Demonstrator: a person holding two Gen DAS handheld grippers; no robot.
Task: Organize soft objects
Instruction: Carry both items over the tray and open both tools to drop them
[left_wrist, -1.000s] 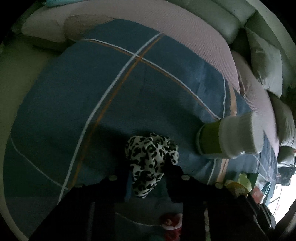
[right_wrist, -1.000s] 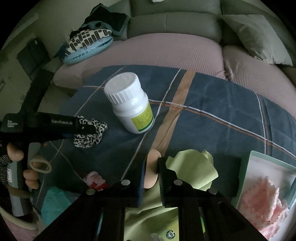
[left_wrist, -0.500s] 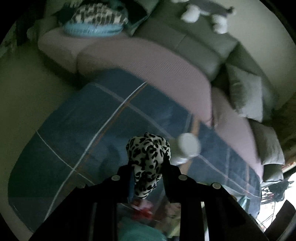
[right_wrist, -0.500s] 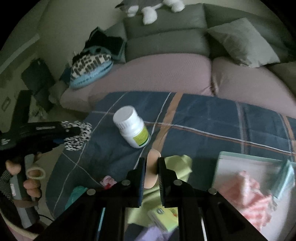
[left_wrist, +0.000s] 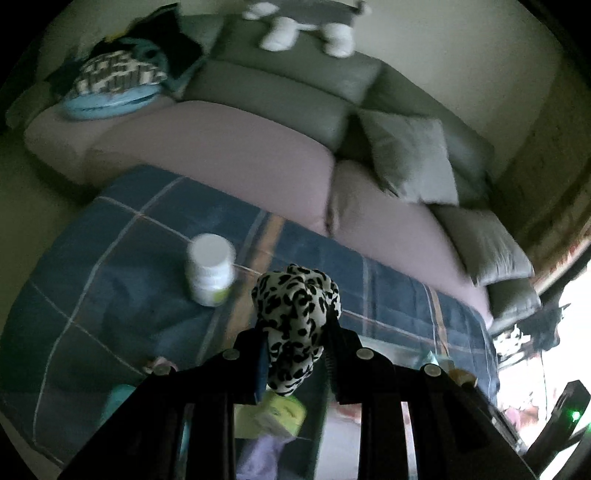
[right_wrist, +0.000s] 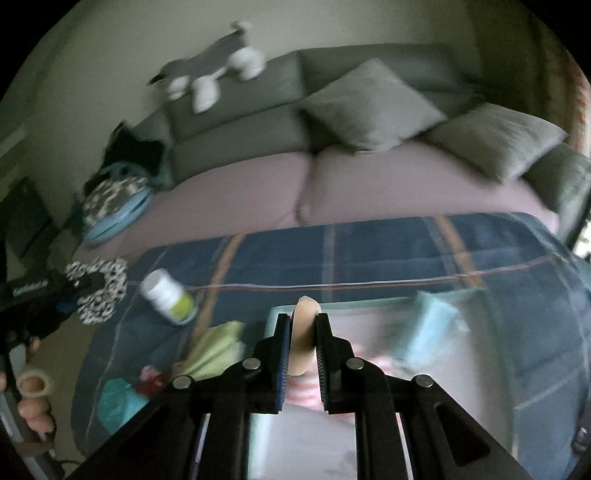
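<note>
Leopard-print scrunchie (left_wrist: 295, 325) pinched in left jaws, beige pad, perhaps sponge (right_wrist: 303, 334), in right; pill bottle (left_wrist: 210, 269) beside.

home living room: sofa (right_wrist: 369, 192), cushions (right_wrist: 369, 107), plush dog (right_wrist: 214, 70)

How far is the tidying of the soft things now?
Done: pink cloth lies in the tray. In hand: left gripper holds the leopard-print scrunchie, right gripper holds a beige pad. Left: green cloth and teal item on the blanket.
</note>
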